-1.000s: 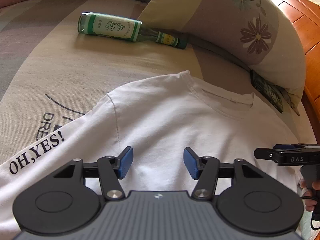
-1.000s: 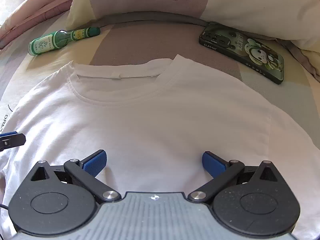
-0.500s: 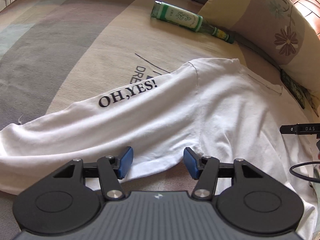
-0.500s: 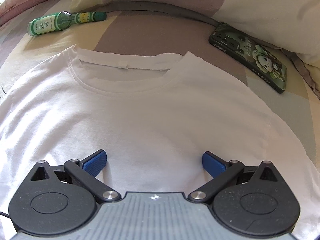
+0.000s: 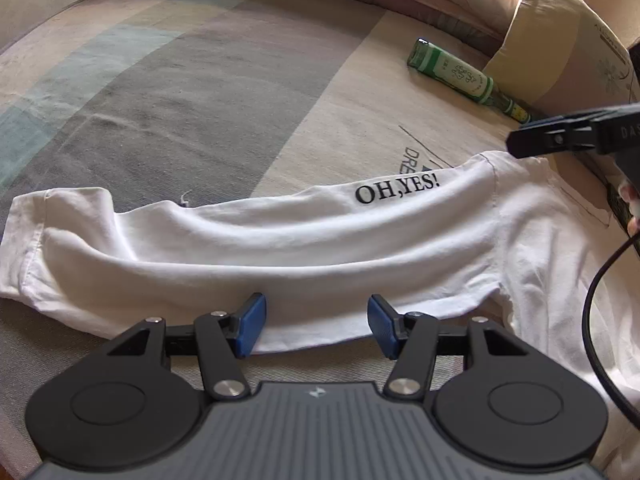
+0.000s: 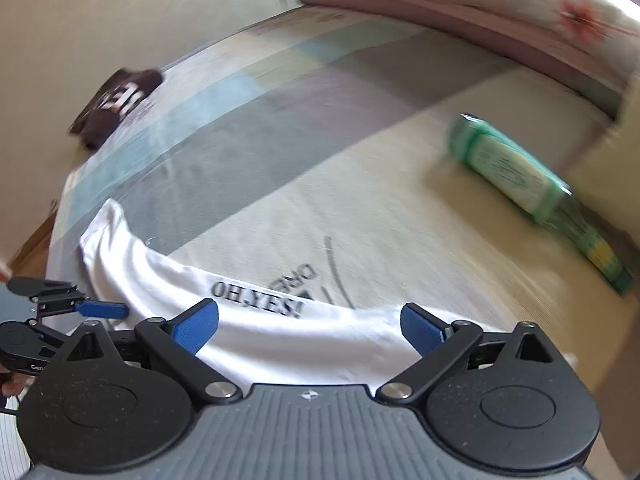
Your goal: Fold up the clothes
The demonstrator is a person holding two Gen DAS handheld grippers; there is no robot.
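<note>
White cloth: a T-shirt point(image 5: 360, 248) is spread on the bed point(image 5: 200, 92), with one long sleeve point(image 5: 132, 256) stretched out to the side.
Print: the words "OH,YES!" point(image 5: 398, 193) are seen in black on that sleeve, near the shoulder.
Left tongs point(image 5: 316, 328): they are held above the lower edge of the sleeve, half spread; nothing is pinched, and the blue pads point(image 5: 251, 326) are not pressed on the cloth.
Right tongs point(image 6: 310, 326): they are spread wide and are closing a little at this moment; the shirt is seen below the gap, but no cloth is held. The right wrist view is blurred.
Bottle point(image 5: 460, 74): a green glass bottle is laid on its side on the bed, just beside a pillow point(image 5: 560, 52).
Dark cloth point(image 6: 116, 106): a dark garment with white letters is seen at the far edge of the bed, well apart from the shirt.
</note>
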